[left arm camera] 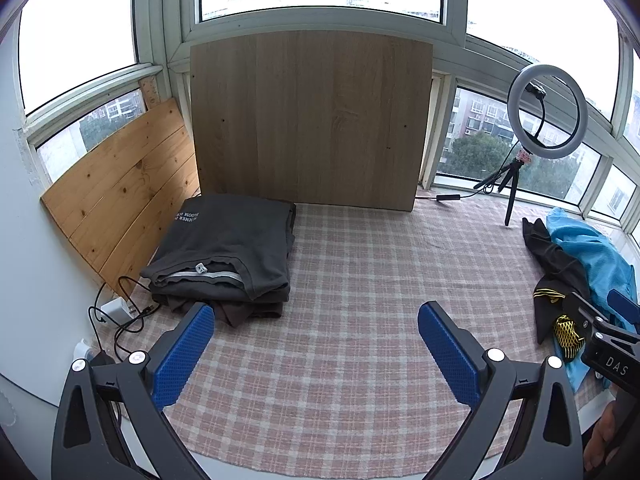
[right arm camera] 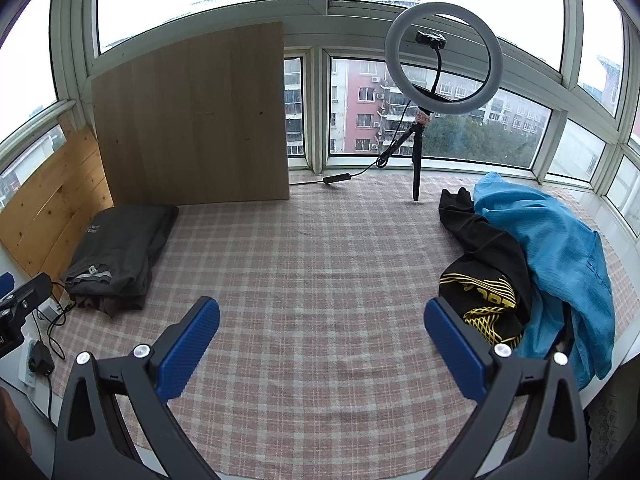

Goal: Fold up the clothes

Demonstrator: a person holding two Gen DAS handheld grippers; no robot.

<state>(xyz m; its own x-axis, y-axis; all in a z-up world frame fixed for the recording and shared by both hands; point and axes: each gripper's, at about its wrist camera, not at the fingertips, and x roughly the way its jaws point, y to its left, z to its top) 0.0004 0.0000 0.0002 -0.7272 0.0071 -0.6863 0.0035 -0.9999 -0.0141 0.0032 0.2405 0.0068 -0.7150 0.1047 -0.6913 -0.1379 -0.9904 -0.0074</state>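
Part folded: one pile done, two garments waiting.

Both claws, left claw (left arm camera: 316, 344) and right claw (right arm camera: 322, 340), hang wide and empty over the checked tabletop (right arm camera: 320, 260); far left sits the folded dark stack (left arm camera: 224, 248), while at right the black shirt (right arm camera: 480, 280) and blue garment (right arm camera: 560, 248) lie crumpled (seemingly next).

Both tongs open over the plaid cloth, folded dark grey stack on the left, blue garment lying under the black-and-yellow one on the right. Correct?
Not quite: the crumpled blue garment lies over the black garment with yellow print, not under it, as the right wrist view shows. The rest holds: left tongs and right tongs are open over the pink plaid cloth, and the folded dark grey stack sits on the left.
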